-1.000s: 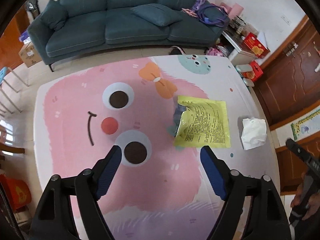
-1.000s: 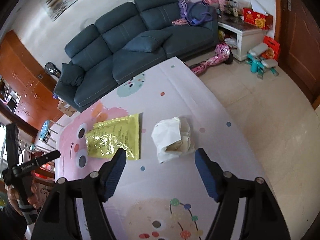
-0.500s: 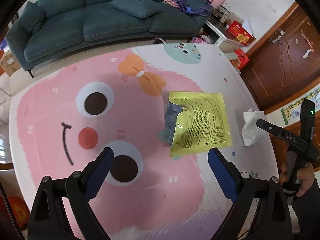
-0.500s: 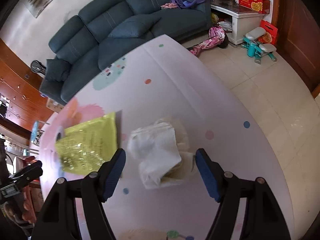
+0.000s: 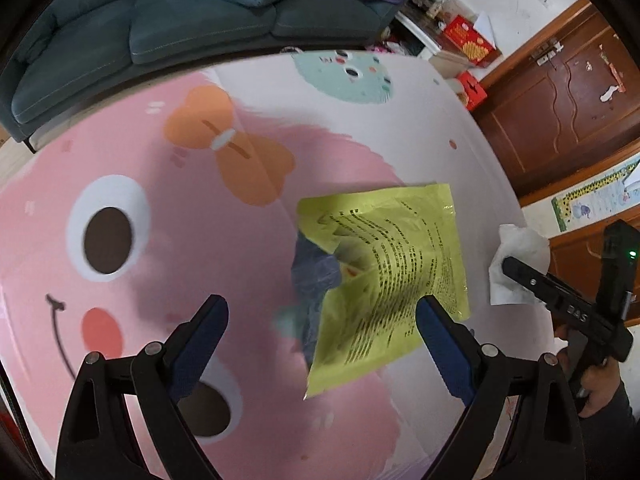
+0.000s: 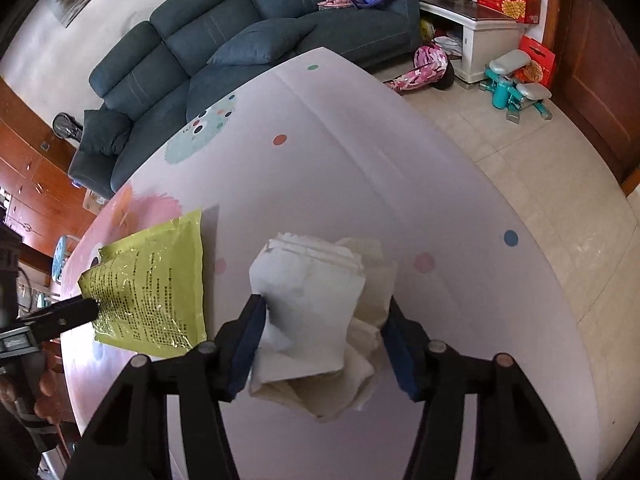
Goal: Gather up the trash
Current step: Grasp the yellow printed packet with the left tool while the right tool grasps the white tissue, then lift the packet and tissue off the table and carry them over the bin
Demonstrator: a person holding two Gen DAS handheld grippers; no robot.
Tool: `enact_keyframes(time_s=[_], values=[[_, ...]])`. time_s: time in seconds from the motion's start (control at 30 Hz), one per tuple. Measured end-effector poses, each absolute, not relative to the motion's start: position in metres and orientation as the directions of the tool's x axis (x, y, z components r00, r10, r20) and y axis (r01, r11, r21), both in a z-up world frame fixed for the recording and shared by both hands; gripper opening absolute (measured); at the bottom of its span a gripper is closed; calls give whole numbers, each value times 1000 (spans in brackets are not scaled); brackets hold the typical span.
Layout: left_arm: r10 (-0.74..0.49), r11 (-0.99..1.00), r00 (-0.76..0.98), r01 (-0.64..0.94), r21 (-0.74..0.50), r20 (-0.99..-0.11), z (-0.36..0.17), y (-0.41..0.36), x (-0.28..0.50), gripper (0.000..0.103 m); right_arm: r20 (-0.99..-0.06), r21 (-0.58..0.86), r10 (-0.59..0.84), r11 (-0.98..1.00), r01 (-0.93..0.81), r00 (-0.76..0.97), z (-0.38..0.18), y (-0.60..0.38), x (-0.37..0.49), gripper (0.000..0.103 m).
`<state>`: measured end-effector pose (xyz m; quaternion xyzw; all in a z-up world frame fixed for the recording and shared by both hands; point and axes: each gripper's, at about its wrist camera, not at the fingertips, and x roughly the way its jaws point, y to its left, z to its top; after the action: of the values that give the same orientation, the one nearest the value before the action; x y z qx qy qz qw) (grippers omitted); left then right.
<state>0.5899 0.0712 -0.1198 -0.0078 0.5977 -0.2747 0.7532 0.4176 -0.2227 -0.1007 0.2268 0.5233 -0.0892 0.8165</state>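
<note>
The right tool [image 6: 322, 336] has just been closing on a crumpled white tissue [image 6: 316, 304], both pads touching it on the tabletop [image 6: 360, 152]. The left tool [image 5: 322, 344] hangs wide apart above a yellow packet [image 5: 384, 276], which lies between its fingers.

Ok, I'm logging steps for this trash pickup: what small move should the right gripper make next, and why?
Probably finish closing. The right gripper has just been closing around the crumpled tissue, its pads at both sides of the wad on the table. Then lift.
</note>
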Motion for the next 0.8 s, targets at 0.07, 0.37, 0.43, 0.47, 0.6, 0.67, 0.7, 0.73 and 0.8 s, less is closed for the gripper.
enact_keyframes(time_s=[0.07, 0.37, 0.43, 0.47, 0.6, 0.67, 0.7, 0.73, 0.8], values=[[-420, 843, 126, 421, -335, -899, -123, 64, 589, 84, -894, 285, 99, 878, 384, 437, -101, -221, 415, 53], [-369, 825, 151, 508, -249, -917, -118, 40, 567, 6, -885, 333, 153, 868, 368, 439, -103, -204, 401, 46], [-346, 814, 190, 548, -192, -919, -109, 34, 551, 3, -881, 347, 167, 863, 367, 442, -102, -198, 393, 46], [-336, 810, 203, 561, -172, -920, -104, 31, 544, 2, -880, 349, 168, 863, 365, 444, -100, -196, 388, 46], [-336, 798, 236, 585, -143, -912, -85, 28, 513, 1, -871, 358, 167, 859, 365, 462, -91, -186, 363, 44], [-339, 794, 249, 593, -135, -907, -76, 28, 496, 1, -873, 343, 149, 864, 368, 464, -86, -181, 347, 44], [-337, 795, 247, 592, -134, -908, -73, 29, 489, 1, -874, 338, 144, 866, 367, 465, -83, -180, 341, 44], [-334, 797, 238, 588, -139, -912, -71, 30, 480, 1, -874, 335, 140, 867, 369, 465, -81, -178, 332, 44], [-330, 798, 232, 586, -139, -915, -66, 34, 466, 1, -870, 344, 143, 861, 374, 471, -75, -177, 317, 43]])
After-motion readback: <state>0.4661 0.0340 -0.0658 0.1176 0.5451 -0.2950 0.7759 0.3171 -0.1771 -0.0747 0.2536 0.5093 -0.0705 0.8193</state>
